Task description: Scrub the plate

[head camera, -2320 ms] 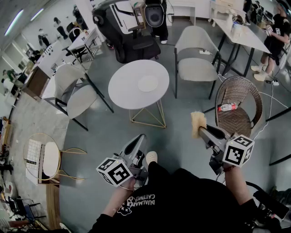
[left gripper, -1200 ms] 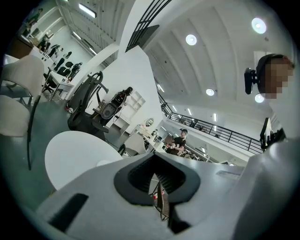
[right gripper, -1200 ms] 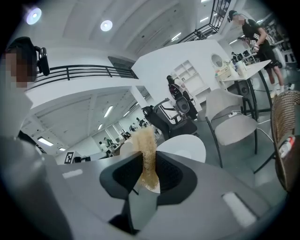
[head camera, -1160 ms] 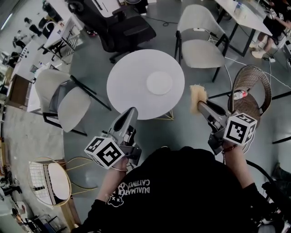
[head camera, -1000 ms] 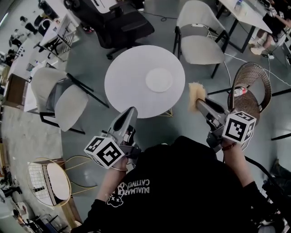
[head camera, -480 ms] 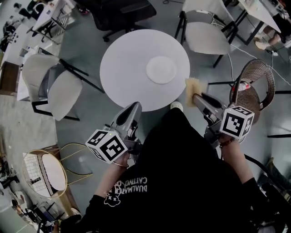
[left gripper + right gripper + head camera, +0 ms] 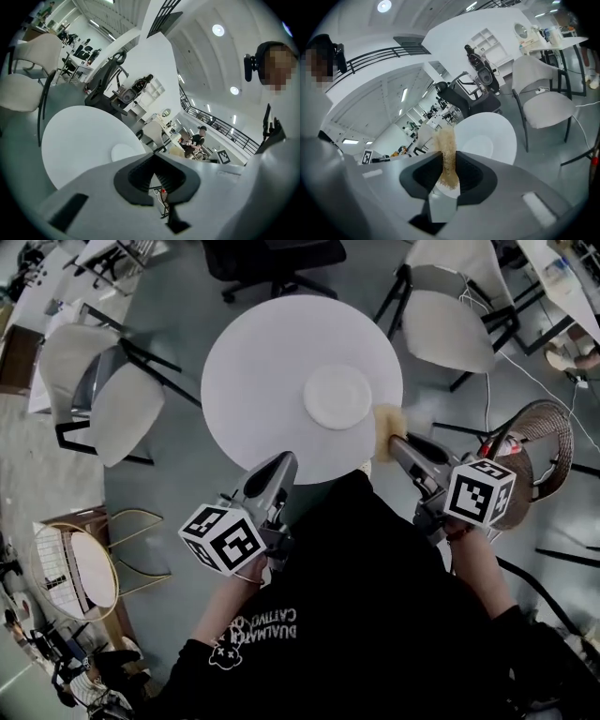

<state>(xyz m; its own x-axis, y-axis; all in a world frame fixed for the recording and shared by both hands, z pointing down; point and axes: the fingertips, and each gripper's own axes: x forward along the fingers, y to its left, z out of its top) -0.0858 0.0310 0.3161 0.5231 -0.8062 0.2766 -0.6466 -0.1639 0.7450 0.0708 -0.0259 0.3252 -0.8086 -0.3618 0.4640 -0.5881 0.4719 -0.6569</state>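
A round white plate lies right of centre on the round white table. My right gripper is shut on a tan sponge, which hangs over the table's right edge just beside the plate. In the right gripper view the sponge stands up between the jaws, with the plate beyond it. My left gripper is shut on nothing and hovers at the table's near edge. The left gripper view shows the table and the plate ahead of its closed jaws.
White chairs stand left of the table and at its far right. A wicker chair is at the right, close to my right gripper. A gold wire stool sits at the lower left. A black office chair stands beyond the table.
The person has walked up to the table, so it fills more of the head view. Both grippers came forward; the sponge went from mid-air over the floor to the table's right edge beside the plate.
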